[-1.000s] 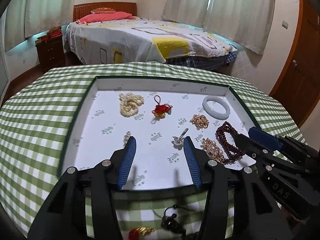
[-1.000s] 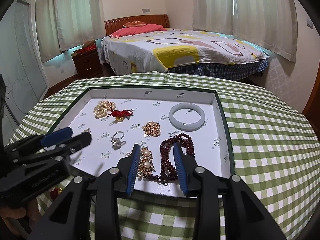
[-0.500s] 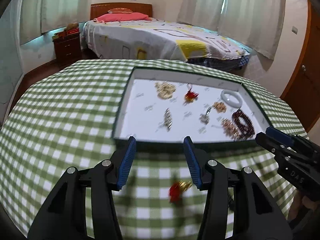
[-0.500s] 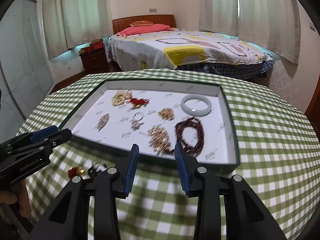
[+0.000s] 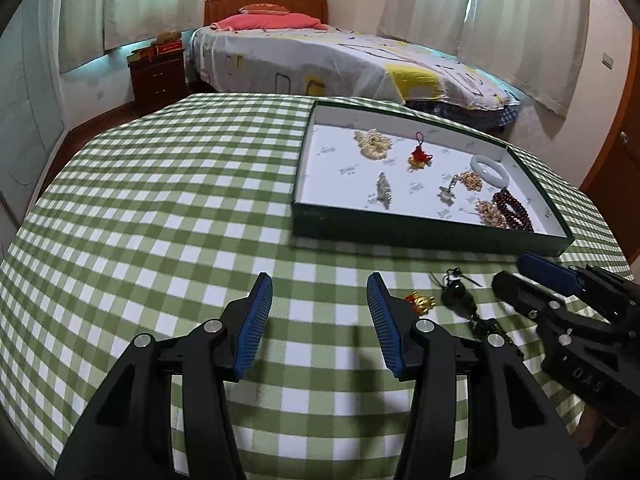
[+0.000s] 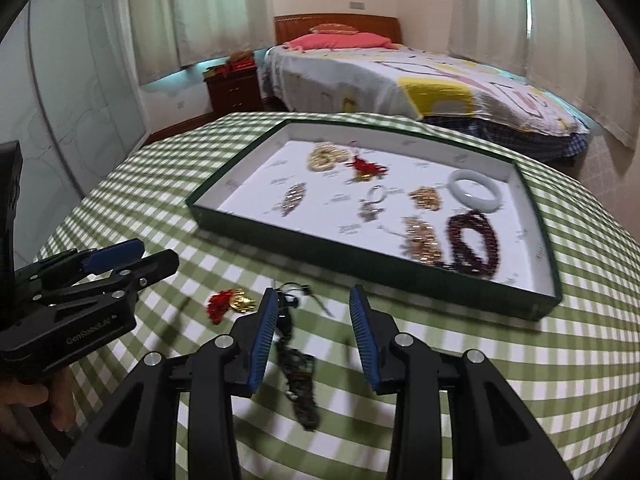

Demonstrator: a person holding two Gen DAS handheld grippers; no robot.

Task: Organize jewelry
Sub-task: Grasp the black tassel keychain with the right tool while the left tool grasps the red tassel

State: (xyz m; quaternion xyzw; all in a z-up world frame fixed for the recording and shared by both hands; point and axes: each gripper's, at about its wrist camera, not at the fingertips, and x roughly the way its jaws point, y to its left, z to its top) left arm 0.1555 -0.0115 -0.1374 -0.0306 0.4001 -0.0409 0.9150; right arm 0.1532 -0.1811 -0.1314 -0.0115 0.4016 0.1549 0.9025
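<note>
Both tongs hover over the green-checked tabletop (image 5: 152,200), in front of the near wall of the dark green tray (image 6: 360,254). The left tongs (image 5: 319,292) stand open and empty above bare cloth, with wide clear room to their left as far as the rounded table edge. The right tongs (image 6: 313,300) are also open and grip nothing; a black beaded tassel pendant (image 6: 298,368) lies on the cloth under the gap between their blue pads, close to the left pad. Just to its left lies a red-and-gold charm (image 6: 232,303), between the two tools. In the tray lie a white bangle (image 6: 474,191), a dark red bead bracelet (image 6: 474,244), a pearl cluster (image 6: 326,156) and a red knot charm (image 6: 366,168), with gold pieces between. The tray's right corner sits near the table's right edge.
</note>
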